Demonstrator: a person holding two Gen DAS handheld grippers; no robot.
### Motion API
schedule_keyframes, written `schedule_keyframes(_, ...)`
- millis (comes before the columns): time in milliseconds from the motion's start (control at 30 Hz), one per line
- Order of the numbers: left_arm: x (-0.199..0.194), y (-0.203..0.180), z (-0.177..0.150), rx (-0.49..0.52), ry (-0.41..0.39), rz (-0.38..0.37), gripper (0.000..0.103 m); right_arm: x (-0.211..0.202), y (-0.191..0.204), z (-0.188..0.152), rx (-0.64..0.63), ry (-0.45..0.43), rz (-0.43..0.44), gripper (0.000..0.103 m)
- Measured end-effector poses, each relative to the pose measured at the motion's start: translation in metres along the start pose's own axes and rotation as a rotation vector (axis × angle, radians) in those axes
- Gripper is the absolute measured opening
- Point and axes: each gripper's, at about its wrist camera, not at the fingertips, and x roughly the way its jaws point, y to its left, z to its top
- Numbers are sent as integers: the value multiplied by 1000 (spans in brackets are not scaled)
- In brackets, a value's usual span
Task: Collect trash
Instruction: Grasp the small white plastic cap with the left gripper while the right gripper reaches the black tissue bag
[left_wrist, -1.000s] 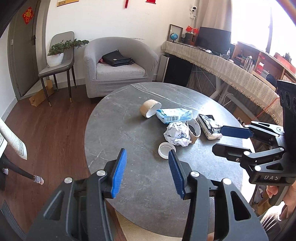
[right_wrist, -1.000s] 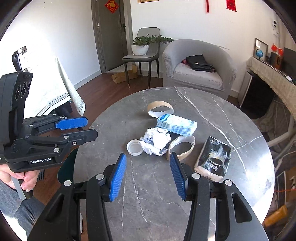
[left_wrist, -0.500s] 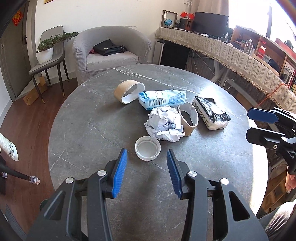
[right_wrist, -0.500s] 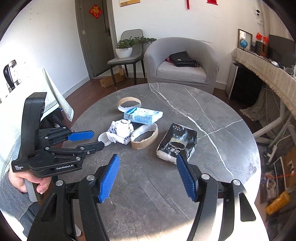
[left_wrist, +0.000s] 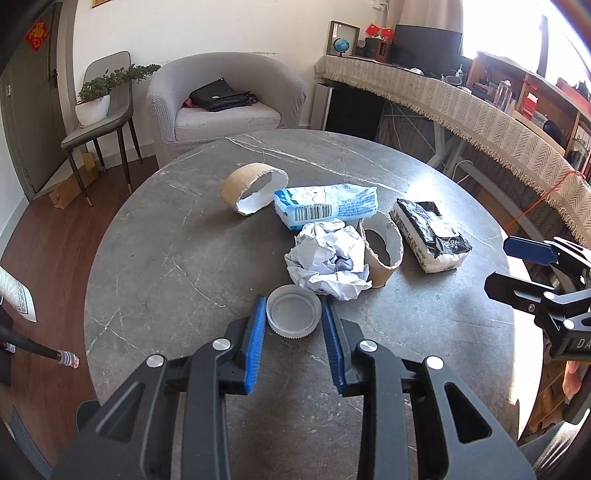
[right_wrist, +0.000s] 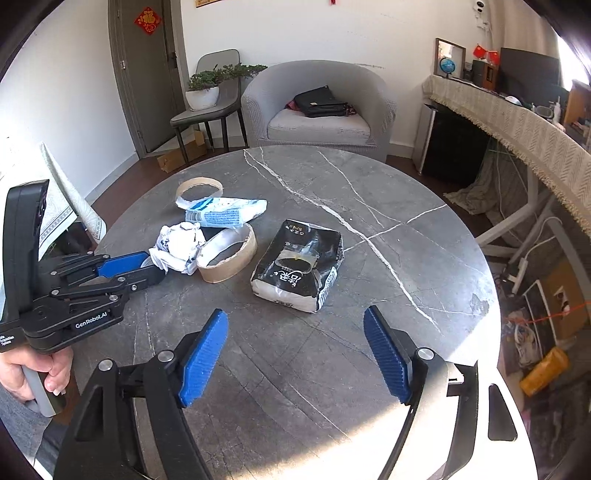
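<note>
- left gripper spread, its pads flanking the white plastic lid on the grey table;
- right gripper spread wide, short of the black tissue pack.

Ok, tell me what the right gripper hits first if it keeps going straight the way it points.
Most likely the black tissue pack. It lies on the table straight ahead of the right gripper, whose jaws are spread wide with only bare tabletop before it. Depth is uncertain in the fisheye view.

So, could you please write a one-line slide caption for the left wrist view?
Open left gripper straddles a white plastic lid beside crumpled white paper on the round grey marble table.
</note>
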Motion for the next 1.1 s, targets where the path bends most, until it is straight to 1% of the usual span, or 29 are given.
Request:
schedule_keyframes(167, -9, 2, -1, -5, -12, -7, 33, 6, 2, 5, 31, -1, 9, 77)
schedule_keyframes(433, -24, 11, -4, -15, -28, -13, 33, 22, 11, 8, 23, 17, -27, 77)
schedule_keyframes(667, -37, 22, -4, -22, -43, -13, 33, 34, 12, 13, 46, 29, -41, 77)
schedule_keyframes(833, -46, 27, -6, -18, -50, -10, 33, 44, 11, 21, 66, 42, -63, 77)
schedule_keyframes(1100, -64, 45, -10, -12, -57, 15, 33, 59, 10, 29, 83, 61, -99, 77)
